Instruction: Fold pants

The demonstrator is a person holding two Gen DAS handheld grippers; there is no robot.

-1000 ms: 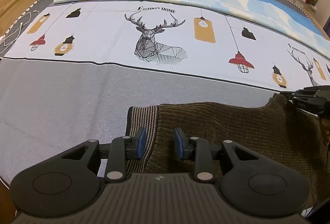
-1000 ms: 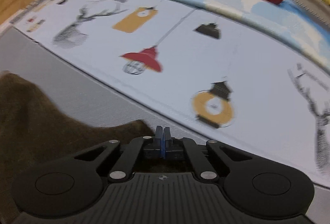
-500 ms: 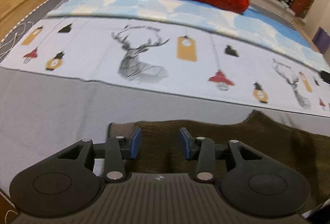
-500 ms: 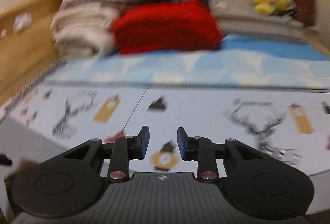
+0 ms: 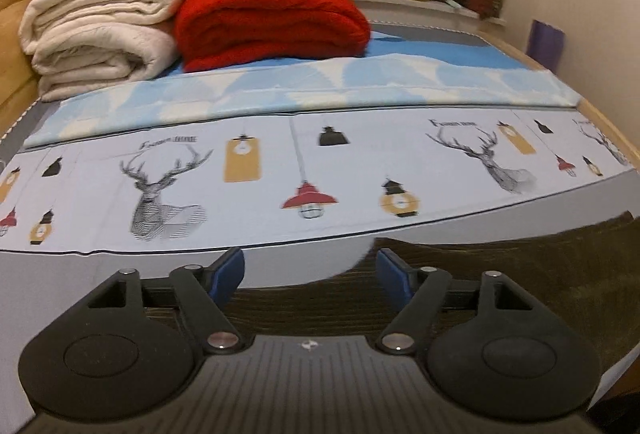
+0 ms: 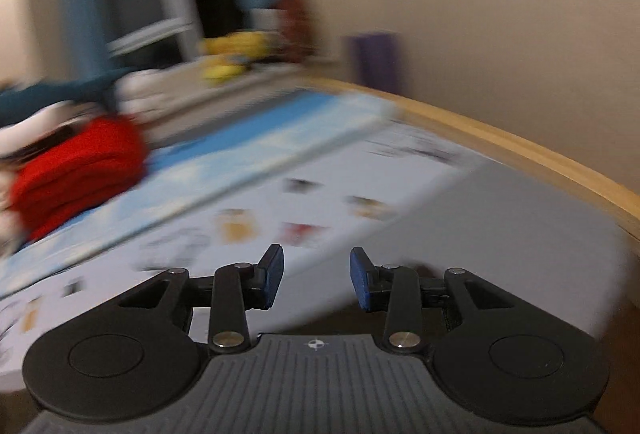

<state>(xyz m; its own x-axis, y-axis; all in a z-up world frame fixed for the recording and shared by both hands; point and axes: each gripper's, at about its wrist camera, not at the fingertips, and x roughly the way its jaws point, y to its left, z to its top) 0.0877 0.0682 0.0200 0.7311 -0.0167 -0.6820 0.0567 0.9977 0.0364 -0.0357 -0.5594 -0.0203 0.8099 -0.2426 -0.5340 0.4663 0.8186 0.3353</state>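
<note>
Across the lower right of the left wrist view, the brown pants (image 5: 500, 274) lie flat on the bed (image 5: 60, 294), their ribbed cloth running from beneath the left hand-held gripper (image 5: 310, 270) out to the right edge of the frame. That hand-held gripper stands spread, its jaws having just been opening; the blue pads (image 5: 230, 268) touch nothing, and the cloth lies below them, not between them. Beyond, a printed sheet (image 5: 360, 154) with deer and lamps crosses the middle of the frame, and a red blanket (image 5: 272, 22) sits beside folded white bedding (image 5: 96, 30) in the upper left.

Blur smears most of the right wrist view. The right hand-held gripper (image 6: 316, 276) is partly spread, its jaws having just been opening too, with nothing between them. A dark patch low in the frame, behind its right finger, may be the pants, though I cannot tell. The bed's wooden edge (image 6: 520, 154) curves across the right.

Judging from this, a fold has likely been laid and let go; whether more folds remain cannot be read, since the whole garment is not in view.
</note>
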